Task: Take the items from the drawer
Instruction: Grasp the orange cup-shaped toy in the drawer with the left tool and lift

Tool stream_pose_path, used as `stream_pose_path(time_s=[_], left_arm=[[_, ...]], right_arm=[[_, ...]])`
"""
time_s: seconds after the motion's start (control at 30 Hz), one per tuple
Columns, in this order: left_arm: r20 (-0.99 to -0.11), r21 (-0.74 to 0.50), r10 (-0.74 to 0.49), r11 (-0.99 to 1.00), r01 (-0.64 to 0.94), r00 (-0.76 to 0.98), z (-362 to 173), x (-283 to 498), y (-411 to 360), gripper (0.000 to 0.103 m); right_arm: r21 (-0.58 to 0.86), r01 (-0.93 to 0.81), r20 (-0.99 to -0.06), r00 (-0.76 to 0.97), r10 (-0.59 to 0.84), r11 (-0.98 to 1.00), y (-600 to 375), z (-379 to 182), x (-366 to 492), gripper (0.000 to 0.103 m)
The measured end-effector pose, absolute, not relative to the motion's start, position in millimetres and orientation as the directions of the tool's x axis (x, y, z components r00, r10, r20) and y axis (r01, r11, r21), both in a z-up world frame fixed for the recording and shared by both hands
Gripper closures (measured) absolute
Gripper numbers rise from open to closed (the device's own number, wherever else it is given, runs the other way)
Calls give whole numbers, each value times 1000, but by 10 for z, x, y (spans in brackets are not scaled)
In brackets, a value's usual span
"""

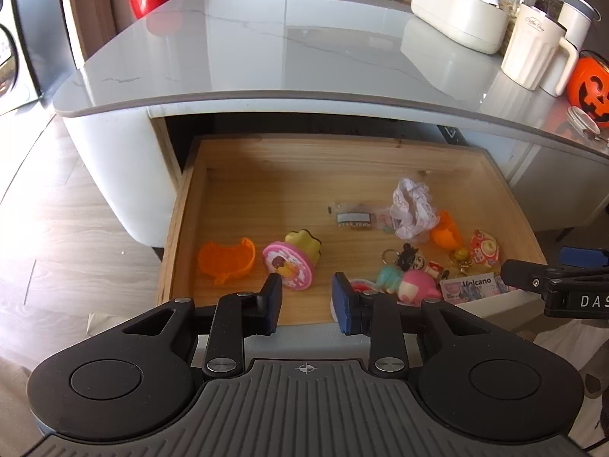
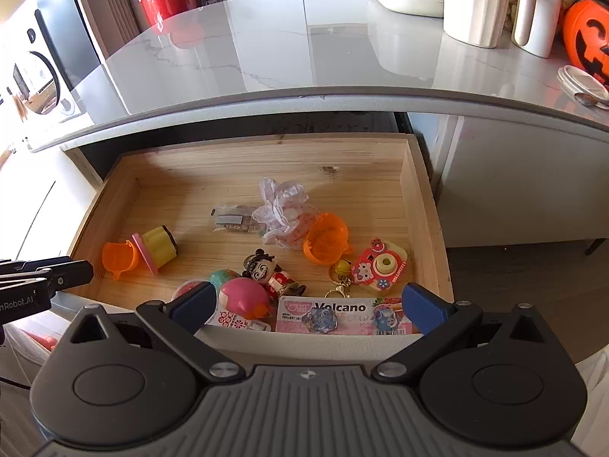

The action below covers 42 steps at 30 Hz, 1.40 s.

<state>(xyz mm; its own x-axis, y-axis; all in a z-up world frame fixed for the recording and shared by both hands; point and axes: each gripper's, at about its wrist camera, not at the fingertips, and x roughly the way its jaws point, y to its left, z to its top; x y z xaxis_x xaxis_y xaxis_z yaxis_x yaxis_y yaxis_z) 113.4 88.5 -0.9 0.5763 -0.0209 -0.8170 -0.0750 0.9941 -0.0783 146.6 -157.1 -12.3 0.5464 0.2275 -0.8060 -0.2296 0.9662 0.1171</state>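
stage: early, nothing lifted | drawer [image 2: 422, 205] pulled out, toys, pink stamp [image 1: 289, 268] and Volcano card [image 2: 335, 314] all inside | left gripper [image 1: 306, 299] part open, empty, above front edge | right gripper [image 2: 304, 306] wide, empty | left: every item

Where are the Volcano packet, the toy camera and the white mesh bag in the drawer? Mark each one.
Volcano packet [image 2: 342, 314]: right wrist view, on its printed front under the name.
Toy camera [image 2: 378, 269]: right wrist view, on its face beside the lens.
White mesh bag [image 1: 413, 207]: left wrist view, on its crumpled middle.
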Motion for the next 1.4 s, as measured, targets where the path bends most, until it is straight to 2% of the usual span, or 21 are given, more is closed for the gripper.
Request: stream_pose_path(time_s=[0.1,0.43,0.6,0.8,0.87,0.9,1.1,1.3,1.4], left_arm=[[-814,-81,-16,993,-86,580,-26,1134,853,71],[-823,-83,-37,995,-56,567,-27,1166,871,70],[-824,-78,-112,993,85,555,-23,1207,933,67],[-857,-90,-200,966,244,475,3,1361,952,71],[-886,-91,-222,944,318,407,22,1475,954,82],[-899,-82,-217,936,341,379,25,1526,961,89],[-923,75,-111,888,453,369,61,1843,969,89],[-971,170,28,777,606,237,-285,2112,913,87],[-982,166,62,724,669,177,-485,2137,900,86]], right_arm=[[111,-226,-790,571,224,968,-1586,-151,1458,0],[107,-234,-817,533,220,966,-1581,-153,1517,0],[111,-236,-829,514,221,965,-1567,-152,1540,0],[157,-271,-813,510,280,950,-1642,-188,1556,0],[165,-282,-807,513,294,945,-1651,-193,1555,0],[168,-286,-802,516,300,943,-1657,-198,1552,0],[170,-308,-776,544,320,936,-1672,-215,1514,0],[152,-318,-741,590,321,936,-1676,-216,1458,0],[148,-347,-729,594,340,926,-1659,-194,1428,0]])
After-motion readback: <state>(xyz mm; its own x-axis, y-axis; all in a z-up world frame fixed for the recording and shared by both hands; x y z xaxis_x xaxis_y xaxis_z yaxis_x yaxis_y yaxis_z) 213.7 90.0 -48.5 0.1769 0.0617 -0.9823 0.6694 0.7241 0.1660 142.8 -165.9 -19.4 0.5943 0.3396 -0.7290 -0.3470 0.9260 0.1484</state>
